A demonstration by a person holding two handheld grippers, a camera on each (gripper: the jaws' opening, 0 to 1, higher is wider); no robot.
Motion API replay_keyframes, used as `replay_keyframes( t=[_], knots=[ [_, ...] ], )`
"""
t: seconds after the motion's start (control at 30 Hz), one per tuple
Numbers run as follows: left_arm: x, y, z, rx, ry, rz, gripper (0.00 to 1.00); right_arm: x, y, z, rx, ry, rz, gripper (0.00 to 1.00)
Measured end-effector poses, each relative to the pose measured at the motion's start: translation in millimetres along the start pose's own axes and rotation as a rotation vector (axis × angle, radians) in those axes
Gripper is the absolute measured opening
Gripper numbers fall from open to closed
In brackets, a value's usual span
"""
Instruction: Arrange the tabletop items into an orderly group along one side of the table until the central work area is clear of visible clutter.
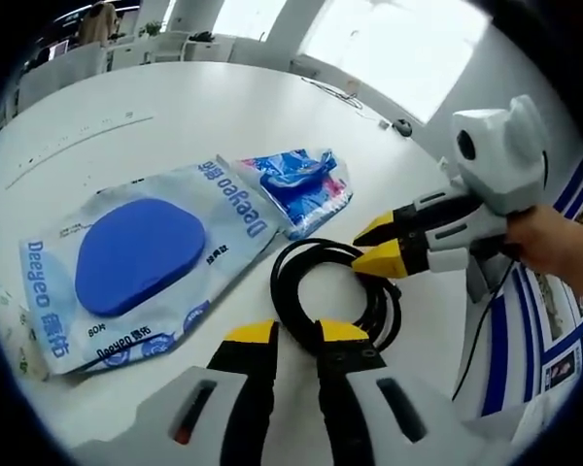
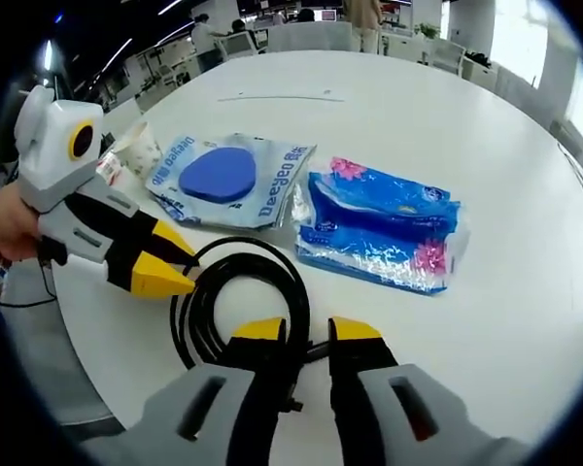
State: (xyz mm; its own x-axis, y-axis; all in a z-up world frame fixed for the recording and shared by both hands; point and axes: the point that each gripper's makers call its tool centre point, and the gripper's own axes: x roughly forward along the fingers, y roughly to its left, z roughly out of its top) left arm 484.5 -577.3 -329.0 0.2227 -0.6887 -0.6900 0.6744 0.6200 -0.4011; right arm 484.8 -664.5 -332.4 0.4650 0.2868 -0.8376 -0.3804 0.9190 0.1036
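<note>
My left hand-held gripper (image 1: pixel 296 335) and right hand-held gripper (image 2: pixel 307 330) both hover with jaws apart at the coiled black cable (image 2: pixel 235 291) on the white worktop (image 2: pixel 418 107), wipes pack (image 1: pixel 141 262) and blue tissue pack (image 2: pixel 381 229) just beyond.

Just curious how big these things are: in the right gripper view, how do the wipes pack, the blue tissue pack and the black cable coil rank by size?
Wipes pack and tissue pack: alike. Smallest: cable coil, though nearer.

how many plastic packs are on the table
2. The wipes pack with the blue oval lid lies beside the coiled black cable; the blue tissue pack lies next to it, edges about touching. Others may lie outside the views.
</note>
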Motion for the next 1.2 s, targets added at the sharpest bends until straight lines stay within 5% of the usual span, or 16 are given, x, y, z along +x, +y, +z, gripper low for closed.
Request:
replay_keyframes(
  t=[1.2],
  knots=[
    [-34.7, -12.0, 11.1, 0.067, -0.095, -0.061, 0.58, -28.1, 10.7, 14.2, -0.044, -0.038, 0.024, 0.39]
  ],
)
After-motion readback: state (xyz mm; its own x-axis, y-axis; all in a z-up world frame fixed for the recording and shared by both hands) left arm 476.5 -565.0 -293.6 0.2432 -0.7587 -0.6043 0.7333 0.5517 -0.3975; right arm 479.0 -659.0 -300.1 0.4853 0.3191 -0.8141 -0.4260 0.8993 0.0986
